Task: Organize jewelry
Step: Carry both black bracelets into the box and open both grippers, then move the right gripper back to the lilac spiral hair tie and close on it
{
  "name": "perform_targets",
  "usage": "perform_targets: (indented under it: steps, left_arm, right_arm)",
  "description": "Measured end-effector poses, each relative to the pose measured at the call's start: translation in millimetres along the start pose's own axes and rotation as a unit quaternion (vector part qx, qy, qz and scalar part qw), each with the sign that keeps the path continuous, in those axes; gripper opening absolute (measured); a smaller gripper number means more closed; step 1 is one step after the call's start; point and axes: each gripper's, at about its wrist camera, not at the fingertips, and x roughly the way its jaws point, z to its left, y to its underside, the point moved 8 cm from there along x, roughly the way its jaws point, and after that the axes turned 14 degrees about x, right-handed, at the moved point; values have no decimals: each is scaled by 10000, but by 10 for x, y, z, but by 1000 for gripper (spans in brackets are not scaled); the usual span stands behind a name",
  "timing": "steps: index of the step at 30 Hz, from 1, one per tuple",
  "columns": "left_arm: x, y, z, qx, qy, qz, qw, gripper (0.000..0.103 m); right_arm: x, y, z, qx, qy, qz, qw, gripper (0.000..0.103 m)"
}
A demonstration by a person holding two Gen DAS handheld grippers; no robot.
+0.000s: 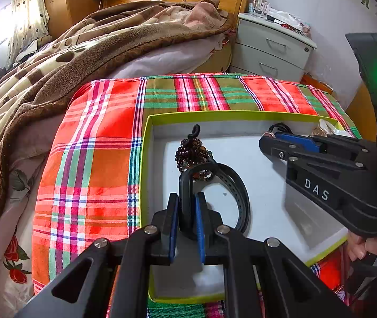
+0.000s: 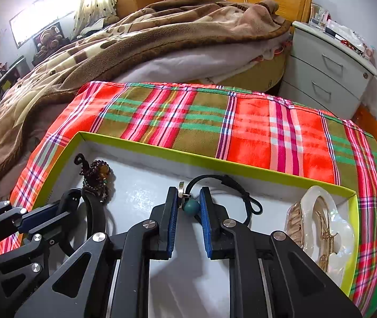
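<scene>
So the jewelry is all sitting inside a shallow white box with a lime-green rim (image 2: 146, 147), which takes up the lower middle of both views. In the left wrist view the left gripper (image 1: 187, 206) has its blue pads pressed together on a black perforated watch strap (image 1: 237, 185), holding one end of the band upright while the rest of the loop curls off to the right on the box floor. Just above it in the frame, touching the strap, is a dark beaded bracelet (image 1: 192, 153) bunched in a pile with a little black cord tail. In the right wrist view the right gripper (image 2: 187, 204) looks like it's pinching a teal bead (image 2: 191, 206) with a small metal bit on a black cord necklace (image 2: 244, 198), whose loop trails to the right; the pads sit right up against the bead, but I can't quite tell how firm that hold is. Far right in the box there's a pearly hair claw clip (image 2: 321, 228) with gold teeth. The box rests on a red, green and pink plaid cloth (image 2: 254, 127), with a brown blanket (image 2: 135, 39) on the bed in the upper frame and a white nightstand (image 2: 329, 71) upper right. What could go wrong, I reckon: the strap overlaps the beads, so lifting it might drag the bracelet along, and that round bead could pop out of the pads. Both grippers are also pretty near each other, so the cord could snag.
</scene>
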Motion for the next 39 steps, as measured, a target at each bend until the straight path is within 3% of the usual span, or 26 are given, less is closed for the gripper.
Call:
perform_targets:
  steps: [11, 15, 29, 32, 39]
  left_arm:
    - [3, -1, 6, -20, -35, 15, 10000, 14]
    - [-6, -12, 14, -38, -74, 6, 10000, 19]
    - [-105, -36, 12, -151, -22, -81, 9999, 30]
    - [-172, -37, 37, -173, -129, -127, 9997, 39]
    - [-366, 9, 50, -243, -143, -270, 9992, 39]
  right_arm:
    - [13, -5, 10, -17, 21, 22, 10000, 18]
    - [10, 2, 27, -22, -13, 35, 10000, 29]
    - [-171, -28, 4, 175, -89, -186, 9996, 30]
    - [-261, -24, 2, 215, -75, -292, 9993, 30]
    - [-447, 26, 30, 276, -159, -435, 9985, 30]
